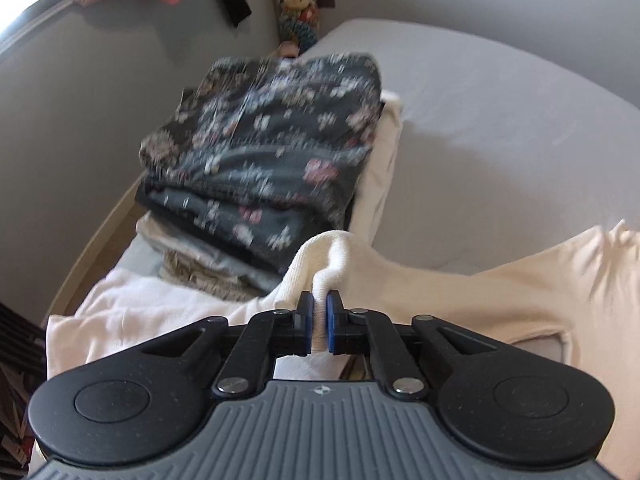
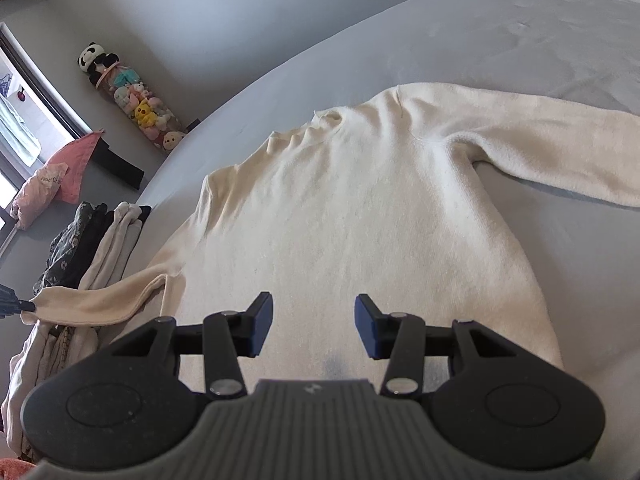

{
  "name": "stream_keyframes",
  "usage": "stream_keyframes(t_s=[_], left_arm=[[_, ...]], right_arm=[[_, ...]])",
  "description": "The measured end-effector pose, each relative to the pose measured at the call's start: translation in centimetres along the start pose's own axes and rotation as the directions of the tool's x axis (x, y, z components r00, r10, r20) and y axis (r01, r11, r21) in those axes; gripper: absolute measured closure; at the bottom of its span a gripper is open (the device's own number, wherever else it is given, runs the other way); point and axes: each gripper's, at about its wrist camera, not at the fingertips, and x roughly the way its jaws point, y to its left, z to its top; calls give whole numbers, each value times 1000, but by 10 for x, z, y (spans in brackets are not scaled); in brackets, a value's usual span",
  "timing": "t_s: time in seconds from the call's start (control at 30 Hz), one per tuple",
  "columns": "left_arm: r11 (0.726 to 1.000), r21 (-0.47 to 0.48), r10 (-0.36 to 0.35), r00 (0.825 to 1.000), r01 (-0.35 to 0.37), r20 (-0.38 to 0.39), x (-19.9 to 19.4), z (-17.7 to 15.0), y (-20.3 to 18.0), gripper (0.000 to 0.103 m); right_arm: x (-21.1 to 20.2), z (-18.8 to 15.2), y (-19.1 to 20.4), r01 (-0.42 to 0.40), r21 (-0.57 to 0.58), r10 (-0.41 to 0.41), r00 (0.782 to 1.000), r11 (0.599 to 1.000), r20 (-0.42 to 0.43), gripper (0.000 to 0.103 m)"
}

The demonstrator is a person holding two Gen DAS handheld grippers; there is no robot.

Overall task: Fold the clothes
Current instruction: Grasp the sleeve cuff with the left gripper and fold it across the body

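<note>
A cream sweater (image 2: pixel 360 216) lies spread flat on the grey bed (image 2: pixel 500 40), filling the middle of the right wrist view, collar toward the top of the frame and one sleeve (image 2: pixel 560 156) stretched out to the right edge. The right gripper (image 2: pixel 314 326) hovers over the sweater's lower body at bottom centre, its blue-padded fingers spread wide with nothing between them.

The other sleeve (image 2: pixel 104 300) runs off to the lower left, where the left gripper (image 1: pixel 319 322) pinches its cuff (image 1: pixel 332 256); in the left wrist view the pads are pressed together on a bunched ridge of the cuff at lower centre.

Directly beyond that cuff, in the upper middle of the left wrist view, stands a stack of folded clothes (image 1: pixel 260 168) topped by a dark floral garment, blurred. It sits close to the held sleeve. A white garment (image 1: pixel 132 312) lies at the lower left beneath the gripper.

In the upper left of the right wrist view, a column of plush toys (image 2: pixel 136 100) leans against the wall, and a pink cloth (image 2: pixel 76 168) hangs below it.
</note>
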Motion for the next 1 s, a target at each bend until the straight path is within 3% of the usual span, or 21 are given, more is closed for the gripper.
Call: stream_keyframes(t_s=[0.17, 0.3, 0.43, 0.6, 0.73, 0.83, 1.0], left_arm=[[996, 28, -82, 985, 79, 153, -53, 30, -36, 96], [978, 82, -208, 948, 193, 240, -99, 51, -88, 96], [936, 151, -349, 899, 318, 264, -135, 60, -154, 96], [852, 204, -518, 829, 481, 209, -151, 54, -240, 96], [785, 259, -605, 785, 562, 133, -139, 35, -308, 96], [751, 290, -635, 769, 593, 74, -115, 18, -357, 96], [722, 301, -639, 767, 623, -55, -55, -11, -426, 96]], right_arm=[[-4, 3, 1, -8, -7, 8, 1000, 1000, 26, 54], [-5, 9, -2, 37, -13, -36, 998, 999, 57, 54], [-4, 20, -5, 139, -62, -132, 986, 988, 100, 54], [8, 40, 4, 222, -172, -192, 965, 960, 179, 54], [9, 53, -4, 215, -149, -182, 962, 965, 205, 51], [9, 64, -21, 237, -87, -214, 953, 968, 215, 51], [13, 81, -43, 284, -24, -270, 932, 958, 240, 52]])
